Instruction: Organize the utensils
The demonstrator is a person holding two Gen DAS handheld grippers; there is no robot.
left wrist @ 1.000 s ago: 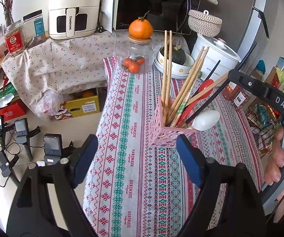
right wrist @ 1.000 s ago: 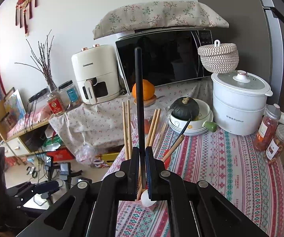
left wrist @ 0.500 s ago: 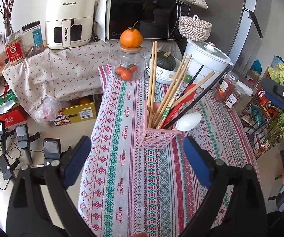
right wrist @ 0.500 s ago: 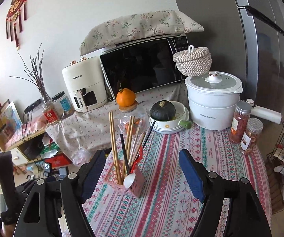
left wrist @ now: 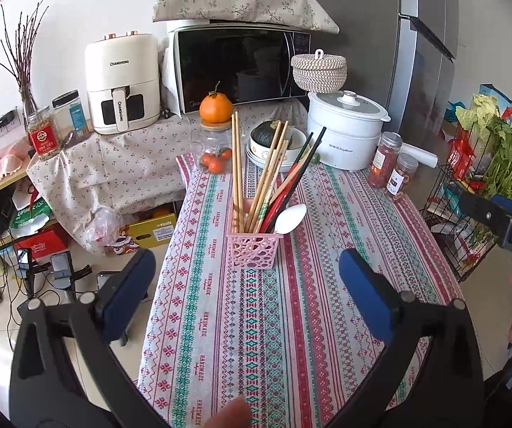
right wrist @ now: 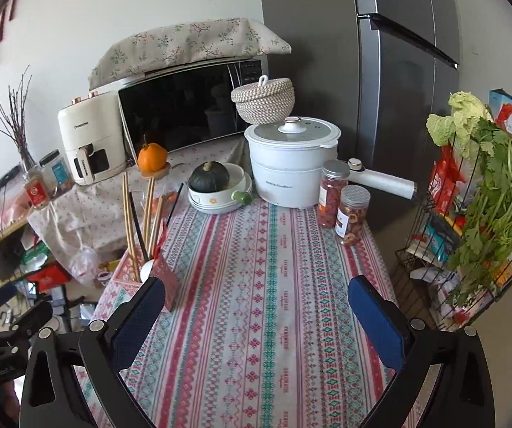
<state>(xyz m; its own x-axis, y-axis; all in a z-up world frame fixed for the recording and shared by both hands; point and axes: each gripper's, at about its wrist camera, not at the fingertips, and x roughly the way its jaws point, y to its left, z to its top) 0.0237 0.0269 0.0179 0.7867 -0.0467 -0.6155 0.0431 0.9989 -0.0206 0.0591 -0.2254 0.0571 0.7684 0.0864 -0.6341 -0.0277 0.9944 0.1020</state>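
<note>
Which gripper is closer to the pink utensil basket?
Right. The right gripper has a finger beside the pink utensil basket; the left gripper faces it, farther back.

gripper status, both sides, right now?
left gripper: open, jaws have just been opening, nothing between them.
right gripper: open, jaws have just been opening, nothing between them; black chopstick stands in the pink basket.
</note>
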